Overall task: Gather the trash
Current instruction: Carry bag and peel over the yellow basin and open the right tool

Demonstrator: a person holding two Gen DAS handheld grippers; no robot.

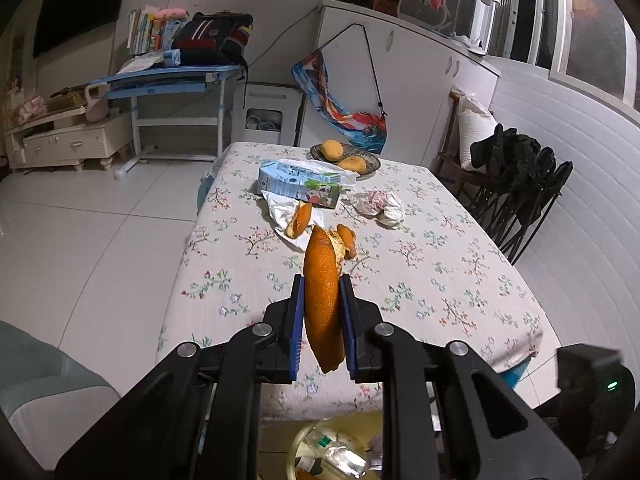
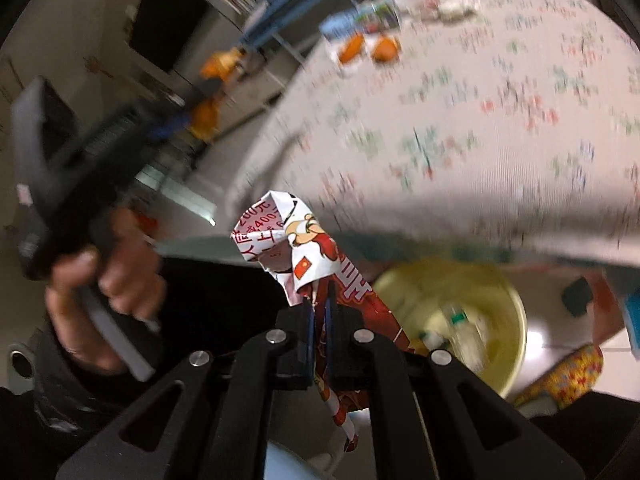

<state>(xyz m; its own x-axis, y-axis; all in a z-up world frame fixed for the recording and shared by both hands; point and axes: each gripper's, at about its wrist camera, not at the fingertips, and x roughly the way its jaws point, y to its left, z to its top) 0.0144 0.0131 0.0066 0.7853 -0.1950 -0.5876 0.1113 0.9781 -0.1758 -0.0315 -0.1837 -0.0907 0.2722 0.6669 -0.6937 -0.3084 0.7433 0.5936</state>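
My left gripper (image 1: 321,280) is shut on a long strip of orange peel (image 1: 320,292), held upright above the near edge of the table (image 1: 460,280). More peel pieces (image 1: 300,220) lie further up the floral cloth beside a blue milk carton (image 1: 300,186) and crumpled white wrappers (image 1: 380,204). My right gripper (image 2: 320,304) is shut on a crumpled red-and-white printed paper wrapper (image 2: 298,248), just off the table's front edge. A yellow bin (image 2: 480,320) with bottles inside stands on the floor below; the same yellow bin (image 1: 328,448) peeks out under the left gripper.
A plate of mangoes (image 1: 346,156) sits at the table's far end. A person's hand holds the left gripper (image 2: 80,184) in the blurred right wrist view. Folded black chairs (image 1: 520,192) lean at the table's right. A blue desk (image 1: 176,80) stands behind.
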